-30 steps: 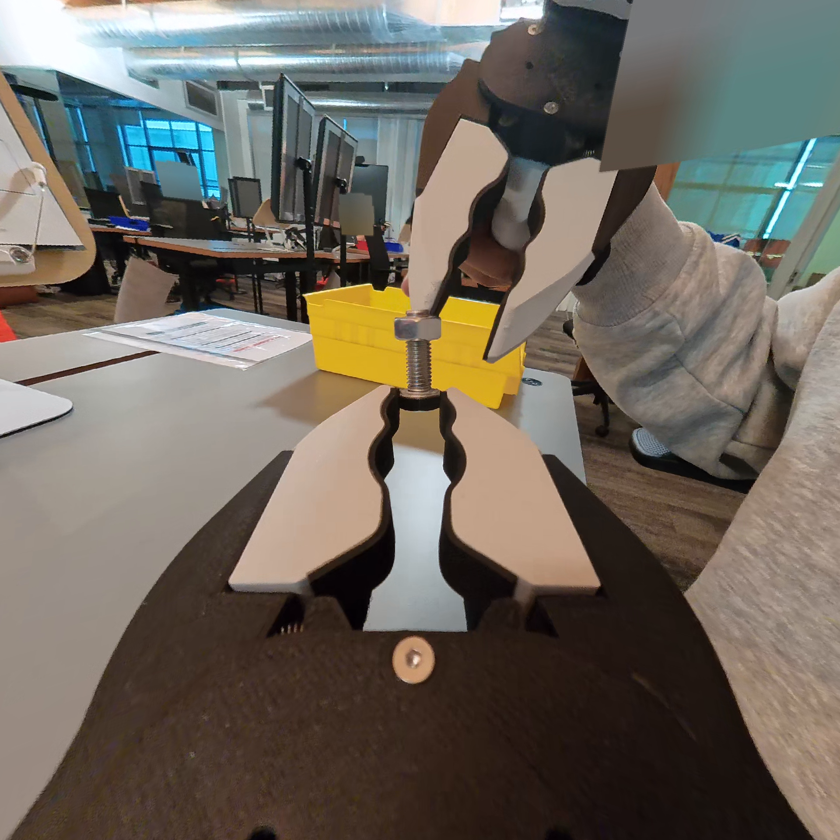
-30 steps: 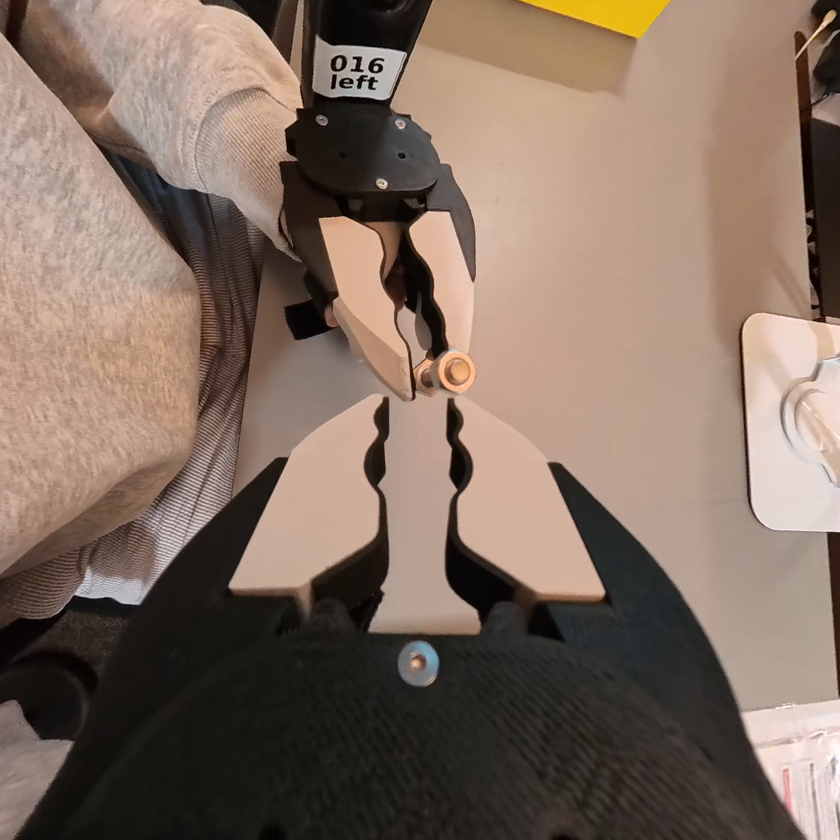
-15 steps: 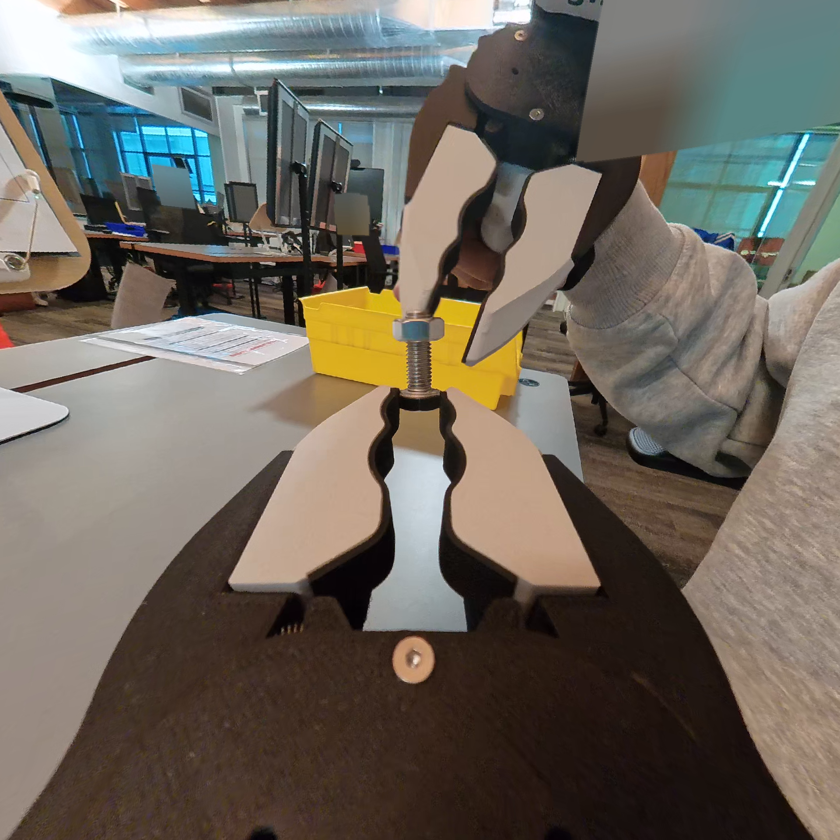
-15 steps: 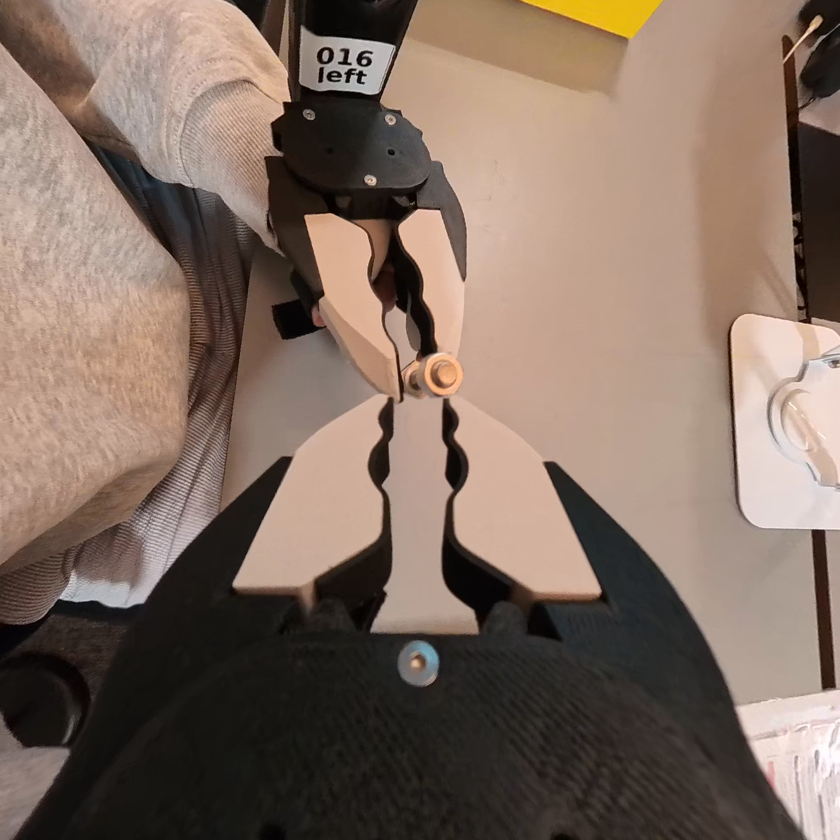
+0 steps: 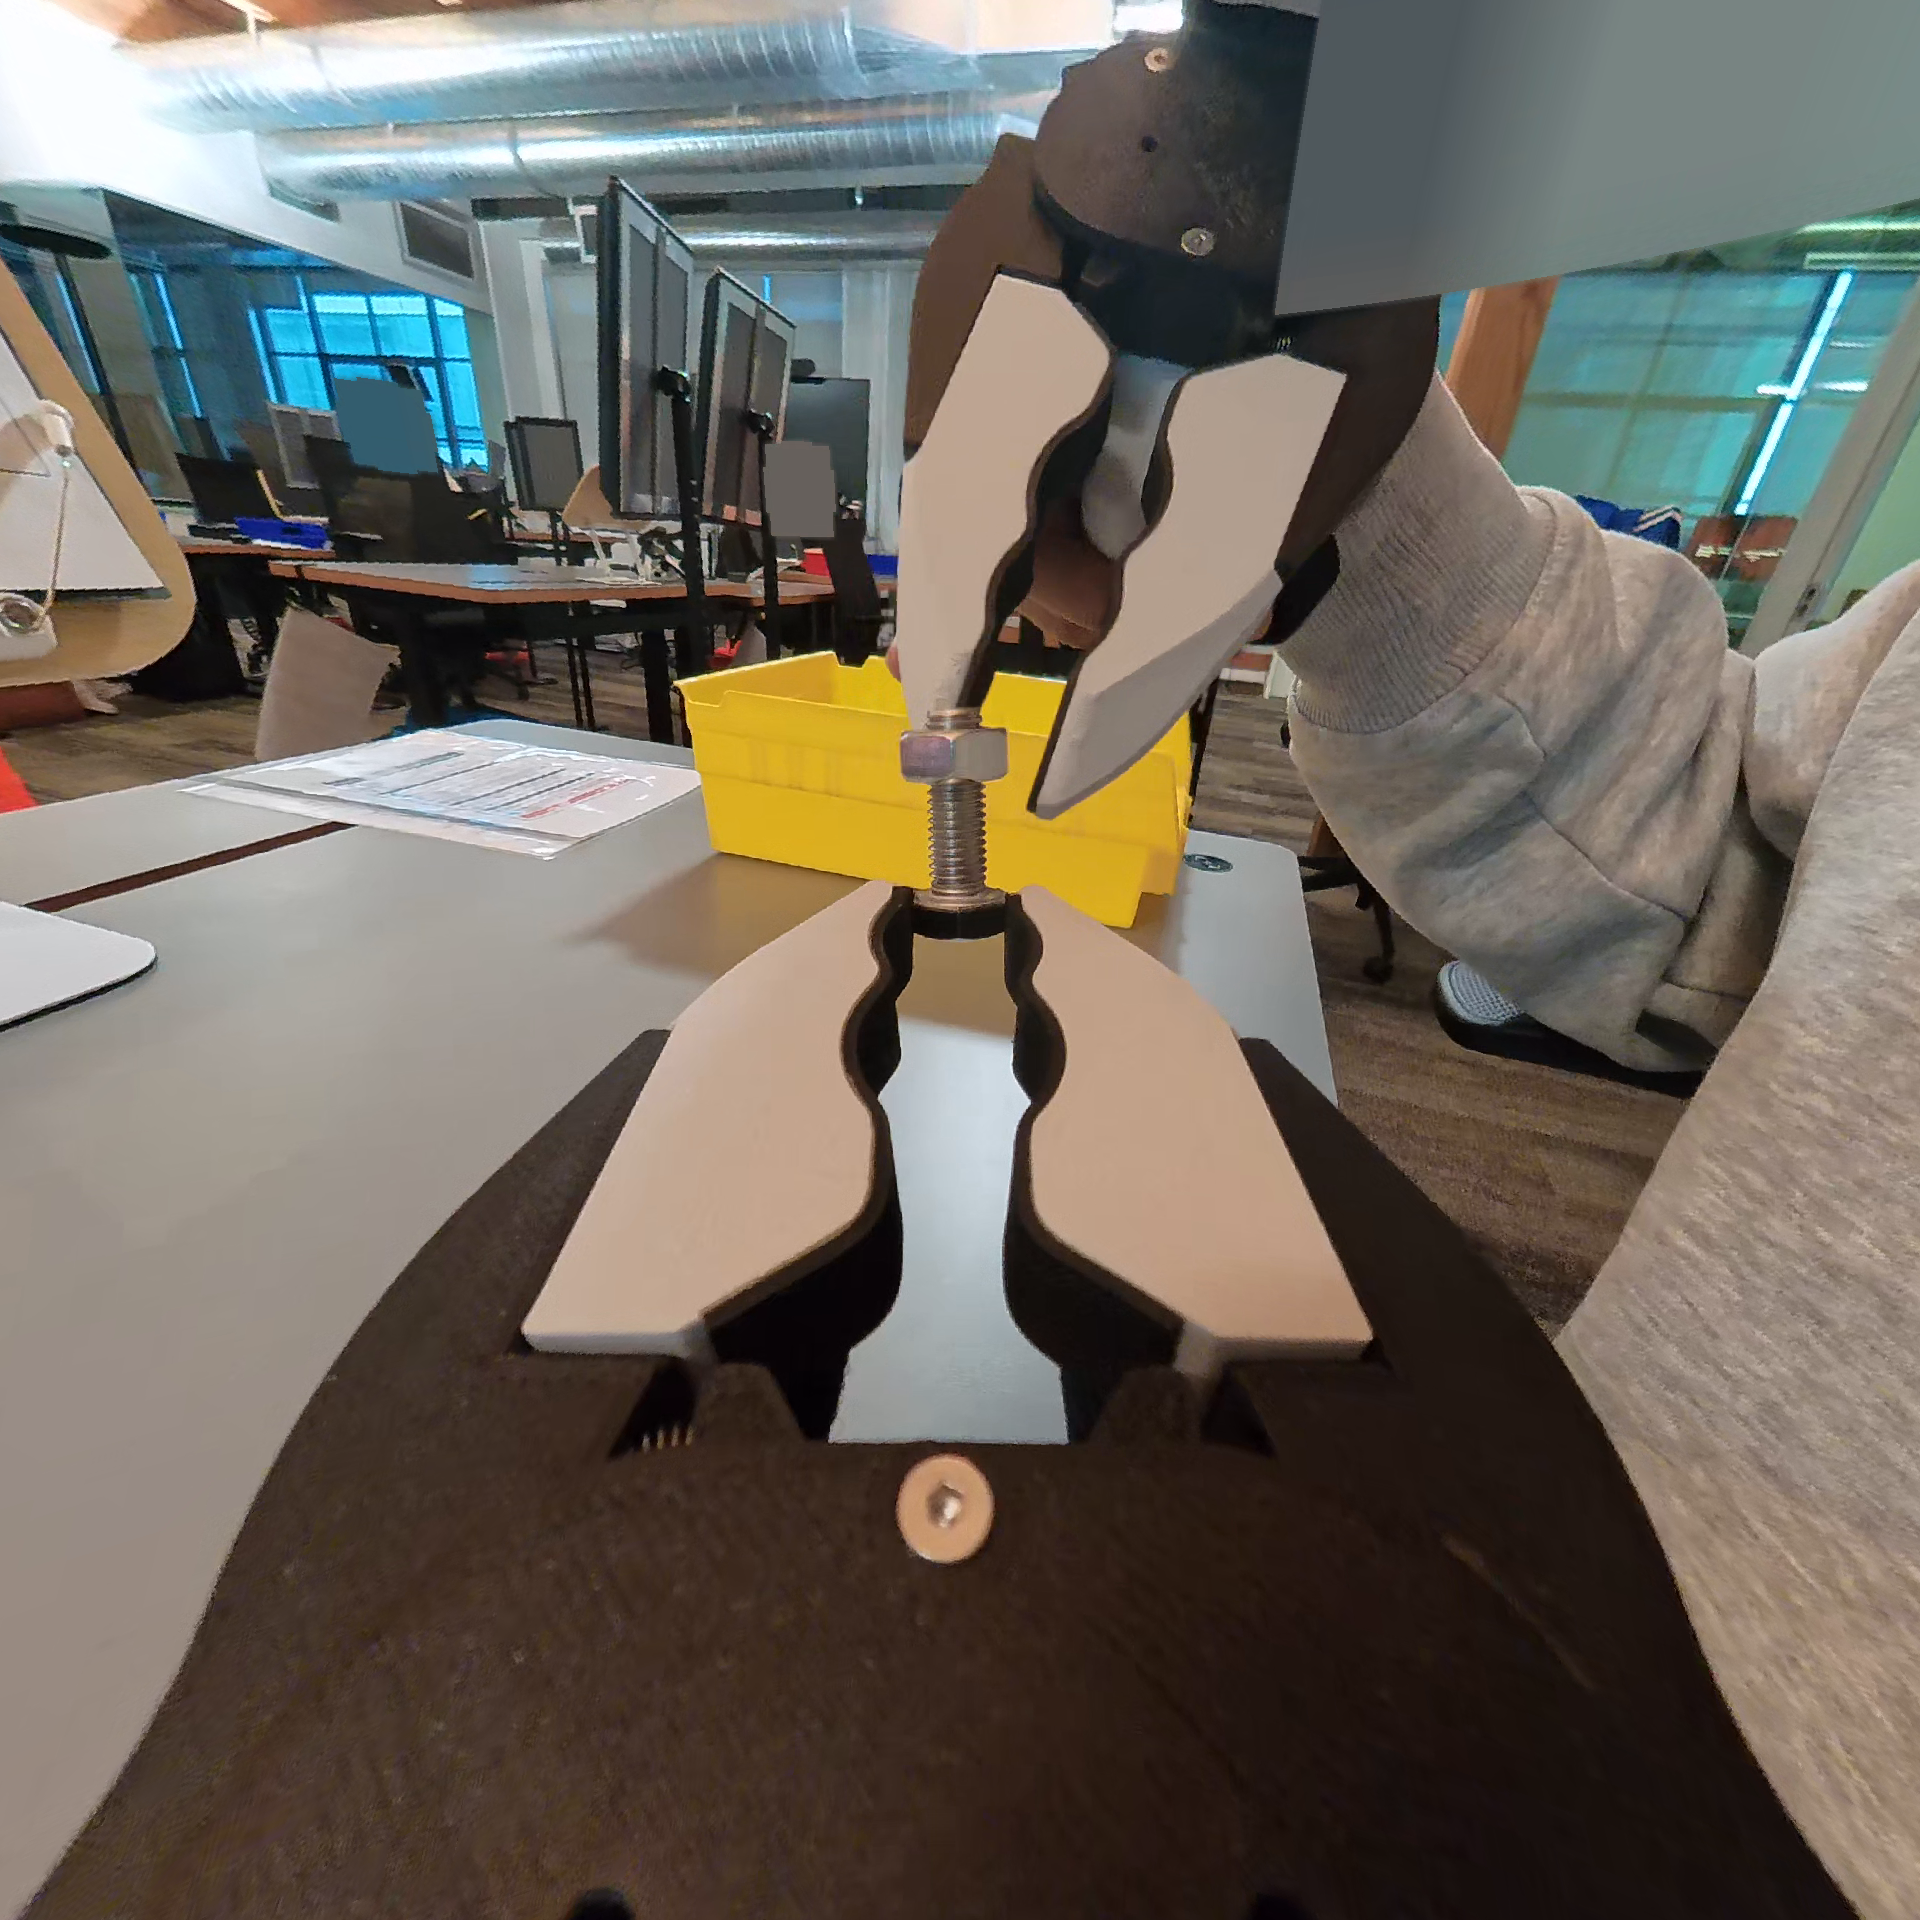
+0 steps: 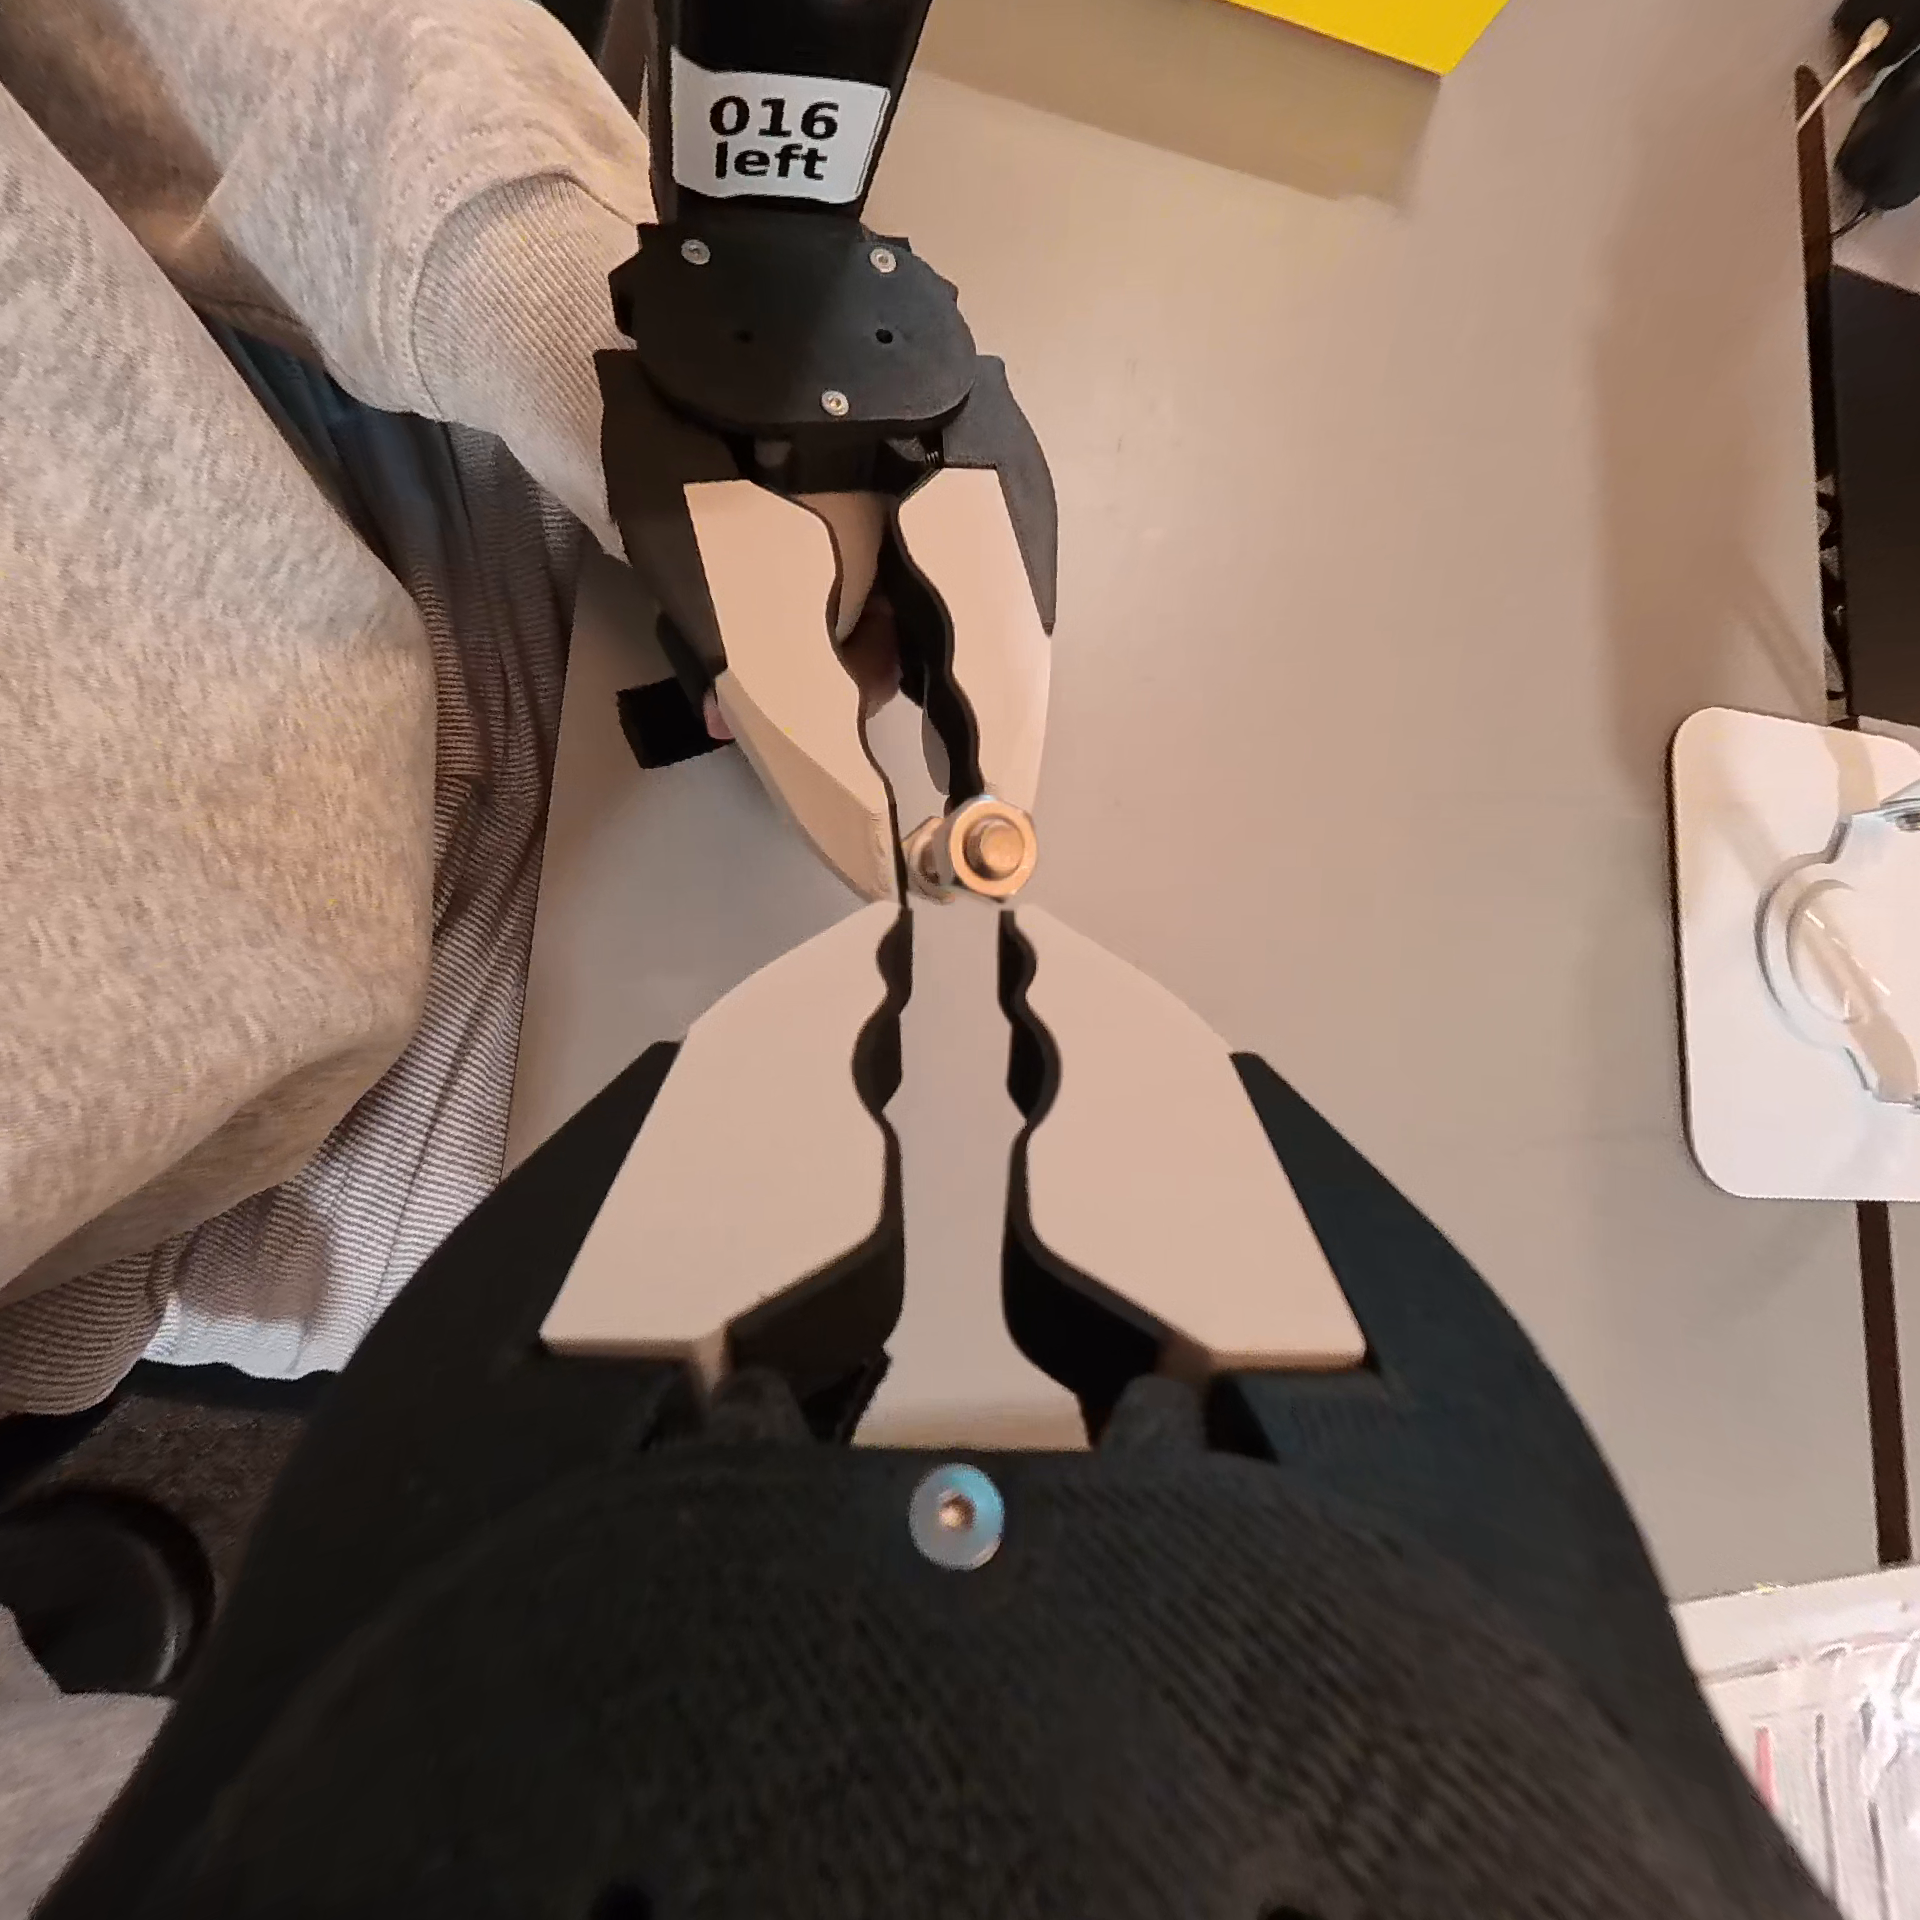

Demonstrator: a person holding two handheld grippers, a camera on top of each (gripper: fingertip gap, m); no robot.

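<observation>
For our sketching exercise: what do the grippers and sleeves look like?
Left gripper and right gripper: black textured bodies, pale fingers with wavy inner edges, a silver screw. The left bears a white sticker. Sleeves are grey with ribbed cuffs.

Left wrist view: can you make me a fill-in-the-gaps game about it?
1. The left gripper is shut on the head of an upright ___.
2. A six-sided ___ is threaded on near its top.
3. The bin behind it on the table is coloured ___.
4. The right gripper, reaching down from above, has its jaws ___.

Missing words: bolt; nut; yellow; open.
</observation>
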